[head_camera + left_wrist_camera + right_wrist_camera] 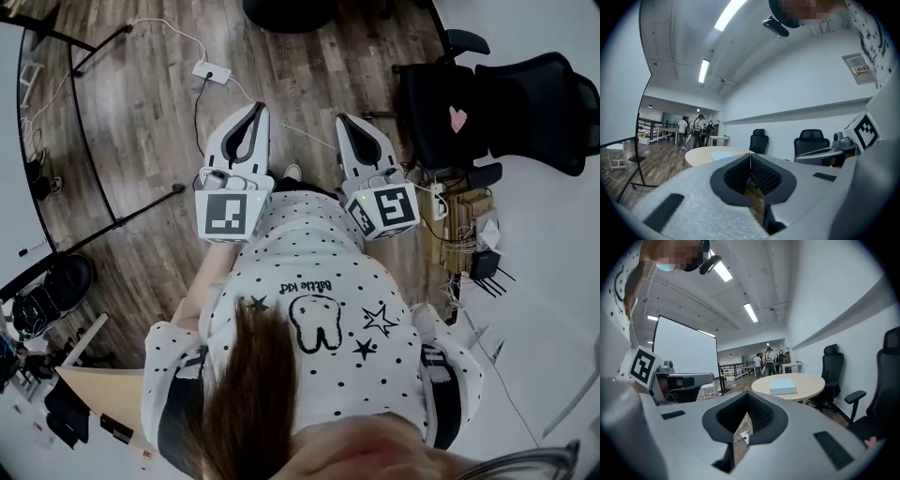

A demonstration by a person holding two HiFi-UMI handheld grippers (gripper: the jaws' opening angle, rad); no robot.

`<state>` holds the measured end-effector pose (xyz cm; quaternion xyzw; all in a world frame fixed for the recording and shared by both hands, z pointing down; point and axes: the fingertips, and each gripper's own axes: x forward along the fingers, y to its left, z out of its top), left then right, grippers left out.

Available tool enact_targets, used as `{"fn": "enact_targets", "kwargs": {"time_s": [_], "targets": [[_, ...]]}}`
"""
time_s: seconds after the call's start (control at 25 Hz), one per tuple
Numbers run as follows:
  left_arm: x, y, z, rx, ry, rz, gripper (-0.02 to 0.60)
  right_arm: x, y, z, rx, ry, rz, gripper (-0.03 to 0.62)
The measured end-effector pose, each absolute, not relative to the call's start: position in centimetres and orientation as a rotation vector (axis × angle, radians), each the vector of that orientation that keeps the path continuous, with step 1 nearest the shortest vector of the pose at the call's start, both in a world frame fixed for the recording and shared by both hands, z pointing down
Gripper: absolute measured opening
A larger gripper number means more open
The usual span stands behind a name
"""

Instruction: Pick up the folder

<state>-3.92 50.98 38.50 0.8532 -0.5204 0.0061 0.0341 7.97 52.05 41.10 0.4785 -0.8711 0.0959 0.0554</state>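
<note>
A light blue folder [783,386] lies flat on a round beige table [808,382], some way ahead of my right gripper [749,397]. The left gripper view also catches the folder [721,154], as a pale patch on the same table [699,158], beyond my left gripper [750,157]. Seen from the head, the left gripper [251,117] and right gripper [350,124] are held side by side in front of the person's chest, above the wooden floor. Both are shut with nothing between their jaws. The head view shows neither folder nor table.
Black office chairs [497,103] stand at the right, with a small stand of boxes and cables [459,230] beside them. A white power strip [212,71] and its cord lie on the floor. A projection screen [684,357] stands on the left. Several people [768,359] stand far off.
</note>
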Motion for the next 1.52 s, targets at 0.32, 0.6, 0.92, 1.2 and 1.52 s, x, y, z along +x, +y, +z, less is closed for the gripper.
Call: {"fn": "enact_targets", "kwargs": {"time_s": [0.32, 0.6, 0.92, 1.2, 1.52], "targets": [[-1.4, 52.6, 38.2, 2.631, -1.575, 0.007, 0.017, 9.9, 53.9, 40.0, 1.416, -2.733, 0.279, 0.006], [-1.3, 54.3, 39.2, 2.588, -1.597, 0.031, 0.018, 10.9, 55.2, 41.1, 1.411, -2.716, 0.314, 0.006], [-1.7, 53.6, 39.0, 2.576, -1.603, 0.025, 0.017, 11.1, 55.1, 41.0, 1.412, -2.717, 0.342, 0.006], [-1.3, 50.9, 39.0, 2.63, -1.539, 0.032, 0.017, 11.0, 53.1, 41.4, 1.444, -2.685, 0.376, 0.006], [-2.1, 45.3, 39.1, 2.639, -1.465, 0.048, 0.017, 9.5, 47.9, 40.8, 1.483, -2.671, 0.39, 0.006]]}}
